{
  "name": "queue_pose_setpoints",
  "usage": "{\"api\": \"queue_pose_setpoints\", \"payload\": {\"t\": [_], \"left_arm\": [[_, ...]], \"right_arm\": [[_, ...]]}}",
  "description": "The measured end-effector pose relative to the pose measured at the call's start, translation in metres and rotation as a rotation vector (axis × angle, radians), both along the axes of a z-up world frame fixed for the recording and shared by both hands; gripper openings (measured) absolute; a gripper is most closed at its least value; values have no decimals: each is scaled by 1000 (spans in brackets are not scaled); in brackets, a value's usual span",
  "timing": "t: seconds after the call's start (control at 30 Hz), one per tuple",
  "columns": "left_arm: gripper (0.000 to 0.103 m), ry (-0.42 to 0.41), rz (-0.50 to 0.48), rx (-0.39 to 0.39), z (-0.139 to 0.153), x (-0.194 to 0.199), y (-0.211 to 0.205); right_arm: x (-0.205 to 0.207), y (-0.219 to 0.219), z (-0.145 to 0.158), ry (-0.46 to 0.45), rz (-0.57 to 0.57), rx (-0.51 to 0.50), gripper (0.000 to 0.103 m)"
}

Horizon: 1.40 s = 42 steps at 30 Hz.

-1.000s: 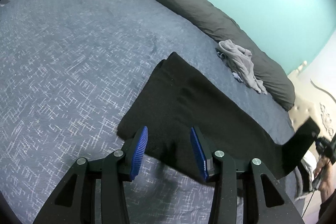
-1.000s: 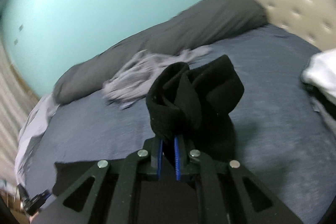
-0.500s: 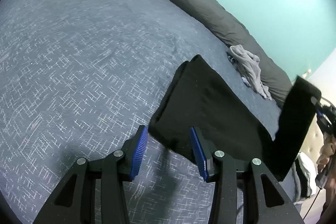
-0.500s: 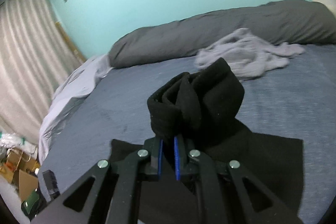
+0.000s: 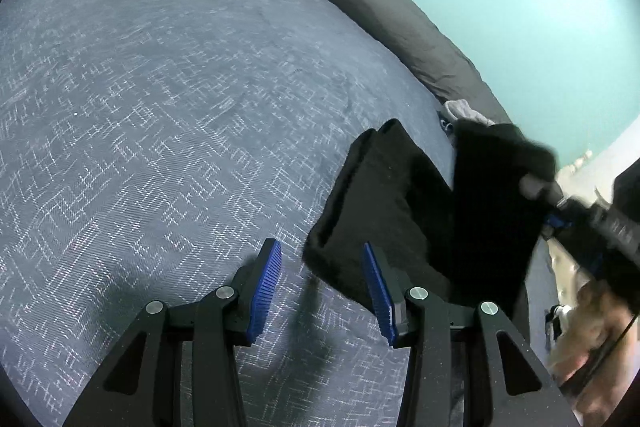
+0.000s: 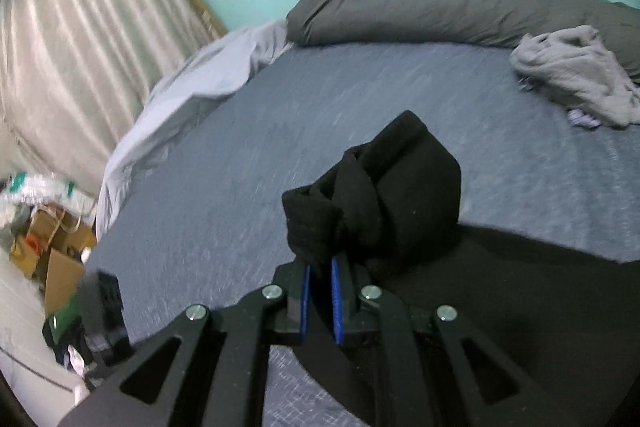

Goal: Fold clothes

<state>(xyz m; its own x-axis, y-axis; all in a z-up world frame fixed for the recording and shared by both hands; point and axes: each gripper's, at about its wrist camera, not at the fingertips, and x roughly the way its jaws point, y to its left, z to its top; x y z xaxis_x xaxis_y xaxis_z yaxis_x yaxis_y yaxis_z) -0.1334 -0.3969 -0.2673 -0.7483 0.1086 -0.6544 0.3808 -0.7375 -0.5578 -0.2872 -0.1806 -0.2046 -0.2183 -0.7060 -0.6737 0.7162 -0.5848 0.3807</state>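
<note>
Since a second ago the right gripper [image 6: 320,301], jaws clamped on a bunched end of the black garment [image 5: 384,203], has carried it up over the part lying on the bed [image 5: 160,107], while the left gripper [image 5: 320,291] hovers wide open at its near corner.

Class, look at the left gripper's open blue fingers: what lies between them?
In the left wrist view, the left gripper frames a near corner of the black garment over patterned bedspread; neither finger visibly touches it.

Left gripper [image 5: 320,287] open above patterned bedspread [image 5: 180,107], black garment [image 5: 400,219] between its fingers.
</note>
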Motion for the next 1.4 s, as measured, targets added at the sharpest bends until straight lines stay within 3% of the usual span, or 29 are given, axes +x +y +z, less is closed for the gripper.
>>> {"api": "queue_pose_setpoints", "payload": {"t": [0.27, 0.4, 0.5, 0.53, 0.67, 0.83, 1.03, 1.17, 1.4], "left_arm": [[49, -4, -23, -1, 0, -5, 6], [51, -7, -37, 0, -1, -8, 10], [52, -7, -44, 6, -1, -10, 12], [52, -5, -44, 8, -1, -10, 13], [52, 12, -59, 22, 1, -14, 18], [52, 14, -81, 38, 0, -21, 25], [56, 28, -102, 51, 3, -34, 37], [56, 25, -118, -20, 12, -50, 52], [56, 19, -93, -90, 12, -66, 54]], "right_arm": [[12, -11, -38, -88, 50, 13, 12], [15, -16, -42, -90, 77, 41, 16], [16, -2, -33, -91, 76, 3, 33], [16, 7, -28, -90, 67, -16, 46], [11, 46, -13, -109, 19, -101, 57], [3, 104, -10, -113, -65, -117, 57], [-15, 195, -28, -92, -234, -33, 57], [-24, 244, -35, -95, -334, -33, 58], [-24, 267, -31, -91, -359, -51, 58]]}}
